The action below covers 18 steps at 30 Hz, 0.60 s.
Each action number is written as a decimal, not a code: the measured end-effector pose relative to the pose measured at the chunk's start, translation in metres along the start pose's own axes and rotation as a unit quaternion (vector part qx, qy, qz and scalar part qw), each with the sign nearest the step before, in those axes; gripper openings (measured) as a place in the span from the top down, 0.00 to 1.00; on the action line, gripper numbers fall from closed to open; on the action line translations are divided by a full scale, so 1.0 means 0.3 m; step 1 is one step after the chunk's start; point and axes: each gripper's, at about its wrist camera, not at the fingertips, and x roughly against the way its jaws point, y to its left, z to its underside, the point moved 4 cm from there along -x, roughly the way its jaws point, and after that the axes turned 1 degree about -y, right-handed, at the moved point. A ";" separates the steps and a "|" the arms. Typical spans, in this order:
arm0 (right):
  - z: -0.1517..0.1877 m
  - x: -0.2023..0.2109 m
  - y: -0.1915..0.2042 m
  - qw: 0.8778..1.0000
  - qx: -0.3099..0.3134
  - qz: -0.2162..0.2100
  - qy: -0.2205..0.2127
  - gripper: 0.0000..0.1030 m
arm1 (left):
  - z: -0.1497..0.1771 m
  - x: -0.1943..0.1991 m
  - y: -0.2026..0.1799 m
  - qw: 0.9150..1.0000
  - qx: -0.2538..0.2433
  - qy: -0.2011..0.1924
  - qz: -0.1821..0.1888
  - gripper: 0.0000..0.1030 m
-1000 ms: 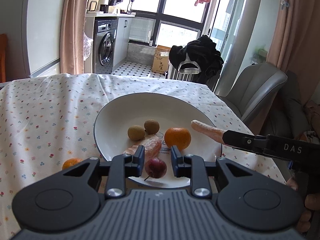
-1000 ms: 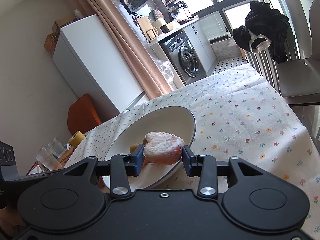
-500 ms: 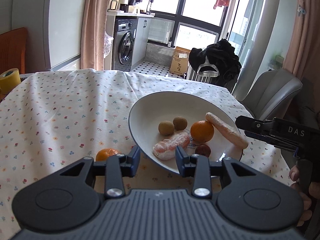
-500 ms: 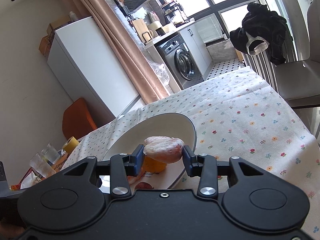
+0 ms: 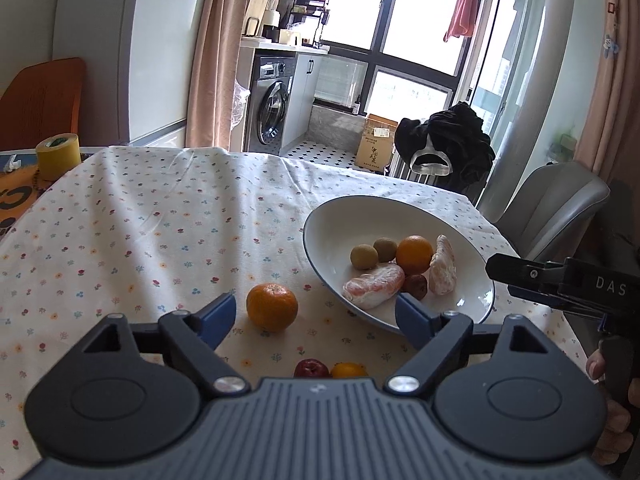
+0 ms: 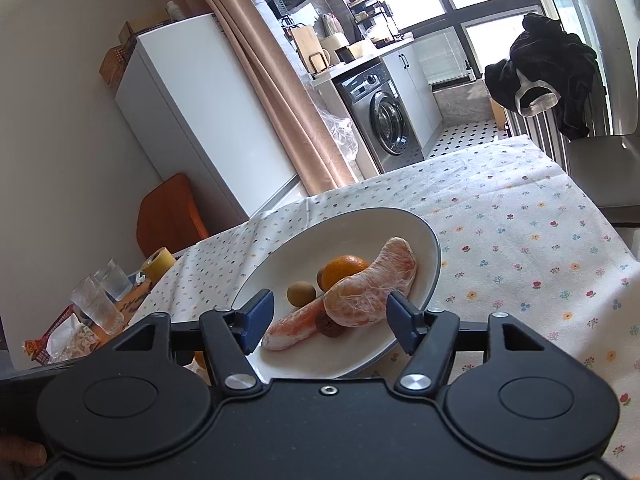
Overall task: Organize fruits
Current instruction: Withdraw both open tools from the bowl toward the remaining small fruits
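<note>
Fruit is mostly in the white bowl (image 5: 320, 240) now, both tongs just opening, right tongs (image 6: 330, 316) off the peeled segment (image 6: 372, 292), left tongs (image 5: 316, 316) wide and empty, lining up the loose orange (image 5: 272, 306) on the desk (image 5: 140, 220) next.

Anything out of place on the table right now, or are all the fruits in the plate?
Three fruits sit off the plate, on the tablecloth: a mandarin beside its rim, plus a small red fruit and an orange one at the near edge. Nothing looks spilled or damaged.
</note>
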 end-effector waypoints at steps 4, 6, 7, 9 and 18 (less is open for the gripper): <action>0.010 0.025 0.026 1.000 0.004 0.007 -0.004 0.24 | 0.005 0.027 0.021 1.000 0.009 0.000 -0.001 0.08; 0.014 0.036 0.039 1.000 0.010 0.014 -0.010 0.12 | 0.007 0.040 0.031 1.000 0.014 0.000 0.001 0.06; 0.015 0.043 0.046 1.000 0.015 0.018 -0.012 0.10 | 0.010 0.048 0.034 1.000 0.015 -0.001 0.002 0.06; 0.016 0.050 0.060 0.999 0.021 0.021 -0.012 0.06 | 0.011 0.063 0.040 1.000 0.016 -0.005 -0.001 0.05; 0.031 0.091 0.119 0.999 0.043 0.021 -0.016 0.00 | 0.029 0.125 0.077 1.000 0.028 -0.011 0.009 0.05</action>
